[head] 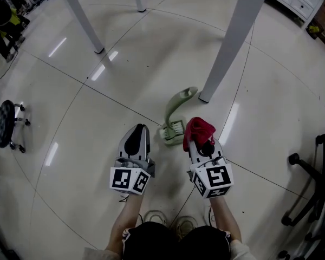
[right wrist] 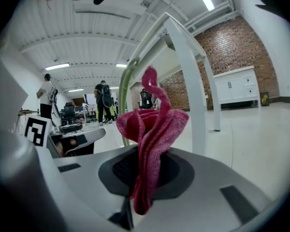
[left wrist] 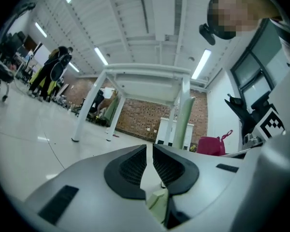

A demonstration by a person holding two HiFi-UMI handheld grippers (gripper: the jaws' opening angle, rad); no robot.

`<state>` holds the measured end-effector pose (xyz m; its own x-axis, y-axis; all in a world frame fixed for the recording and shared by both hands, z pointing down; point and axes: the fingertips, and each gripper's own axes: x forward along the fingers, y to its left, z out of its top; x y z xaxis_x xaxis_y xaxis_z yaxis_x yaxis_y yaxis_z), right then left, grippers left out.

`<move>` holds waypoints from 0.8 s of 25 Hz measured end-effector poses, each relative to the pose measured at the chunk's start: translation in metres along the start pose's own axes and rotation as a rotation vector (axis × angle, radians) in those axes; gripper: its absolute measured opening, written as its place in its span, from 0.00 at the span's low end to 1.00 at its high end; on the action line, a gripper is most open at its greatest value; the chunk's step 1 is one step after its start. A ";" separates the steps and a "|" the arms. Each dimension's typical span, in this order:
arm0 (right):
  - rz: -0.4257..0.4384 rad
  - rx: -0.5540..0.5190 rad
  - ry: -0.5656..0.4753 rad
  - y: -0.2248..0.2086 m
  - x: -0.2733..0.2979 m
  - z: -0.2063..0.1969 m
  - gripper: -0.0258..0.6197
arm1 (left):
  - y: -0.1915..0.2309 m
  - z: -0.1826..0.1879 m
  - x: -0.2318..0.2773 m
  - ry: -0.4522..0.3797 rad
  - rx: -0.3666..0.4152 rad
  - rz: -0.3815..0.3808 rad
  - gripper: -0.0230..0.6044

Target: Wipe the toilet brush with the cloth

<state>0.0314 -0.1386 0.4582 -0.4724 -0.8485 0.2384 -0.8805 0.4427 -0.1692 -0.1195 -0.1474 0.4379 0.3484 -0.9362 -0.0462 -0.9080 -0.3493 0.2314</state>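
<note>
Right gripper (head: 198, 140) fingers clamp the red cloth (head: 199, 129), left gripper (head: 138, 131) fingers are closed on nothing, and the pale green toilet brush (head: 173, 132) lies on the floor (head: 97, 118) between them, near a white table leg (head: 227, 47).

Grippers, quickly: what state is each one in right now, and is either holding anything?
Left gripper: closed, nothing between its jaws.
Right gripper: closed on the red cloth.
</note>
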 end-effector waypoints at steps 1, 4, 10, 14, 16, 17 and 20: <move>0.017 -0.008 0.009 -0.002 -0.001 0.010 0.09 | 0.002 0.006 0.008 0.004 -0.016 0.001 0.11; 0.025 -0.038 0.050 -0.006 -0.018 0.057 0.09 | -0.001 0.061 0.028 -0.001 -0.014 0.002 0.11; -0.053 -0.035 0.153 0.025 -0.090 0.236 0.09 | -0.065 0.255 0.016 0.043 -0.021 0.025 0.11; -0.087 0.047 0.149 0.074 -0.147 0.403 0.09 | -0.121 0.424 -0.008 0.090 -0.046 0.031 0.11; -0.090 0.075 0.168 0.105 -0.180 0.479 0.09 | -0.148 0.508 -0.026 0.131 -0.012 0.027 0.11; -0.095 0.072 0.177 0.120 -0.196 0.514 0.09 | -0.159 0.545 -0.035 0.149 0.011 0.026 0.11; -0.102 0.065 0.147 0.152 -0.233 0.591 0.09 | -0.176 0.633 -0.058 0.130 -0.016 0.023 0.11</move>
<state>0.0301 -0.0453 -0.1879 -0.3856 -0.8345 0.3936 -0.9221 0.3330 -0.1972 -0.1269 -0.0555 -0.2151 0.3555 -0.9307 0.0857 -0.9127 -0.3259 0.2467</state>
